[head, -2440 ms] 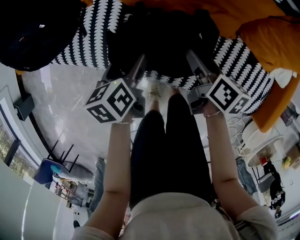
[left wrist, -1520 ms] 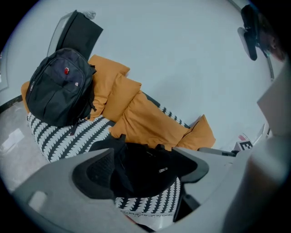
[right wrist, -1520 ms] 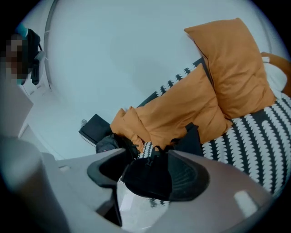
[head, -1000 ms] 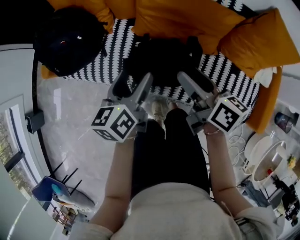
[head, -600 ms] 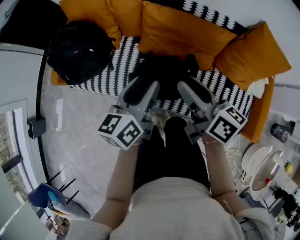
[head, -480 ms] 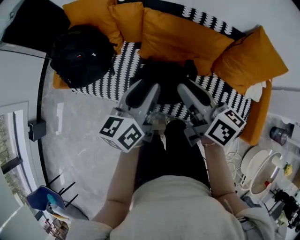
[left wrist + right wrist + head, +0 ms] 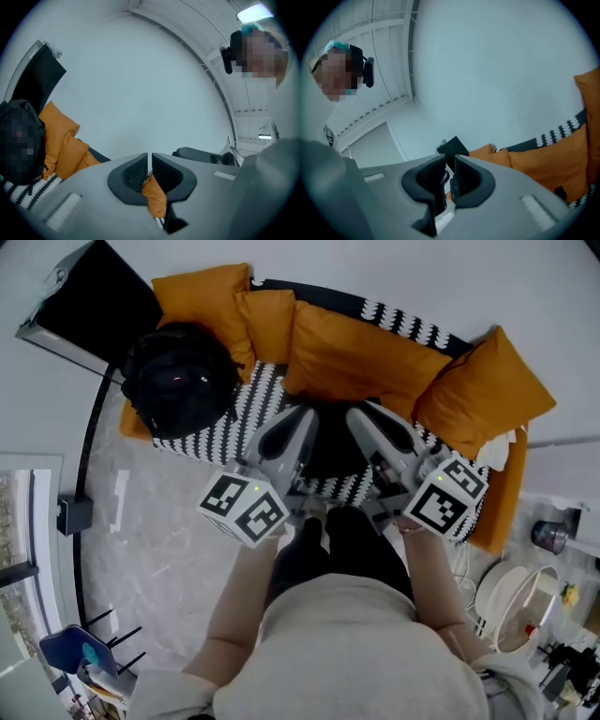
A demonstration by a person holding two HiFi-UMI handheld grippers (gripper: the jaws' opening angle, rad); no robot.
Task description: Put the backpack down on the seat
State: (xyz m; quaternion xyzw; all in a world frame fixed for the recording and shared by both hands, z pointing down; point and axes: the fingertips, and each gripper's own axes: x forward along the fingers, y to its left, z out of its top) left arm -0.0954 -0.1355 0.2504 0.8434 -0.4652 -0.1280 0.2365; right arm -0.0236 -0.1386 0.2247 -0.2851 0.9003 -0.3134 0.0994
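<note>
A black backpack (image 7: 331, 451) lies on the black-and-white patterned sofa seat (image 7: 220, 432), in front of the orange back cushions (image 7: 361, 357). Both grippers hover just before it, apart from it. My left gripper (image 7: 289, 423) points up over the sofa in the left gripper view, where the left gripper (image 7: 149, 164) has its jaws closing to a thin slit with nothing between them. My right gripper (image 7: 375, 423) is beside it. In the right gripper view, the right gripper (image 7: 450, 168) is also closing, a narrow gap left and nothing in it.
A second black backpack (image 7: 178, 381) sits at the sofa's left end against an orange cushion (image 7: 202, 296). A black panel (image 7: 103, 310) leans behind it. White cloth (image 7: 506, 442) lies at the sofa's right end. A round white table (image 7: 511, 596) and a blue chair (image 7: 70, 652) stand on the floor.
Both grippers have drawn back from the middle backpack, which stays on the seat. Their jaws have gone from wide apart to nearly together. The head view has risen and shows the whole sofa.
</note>
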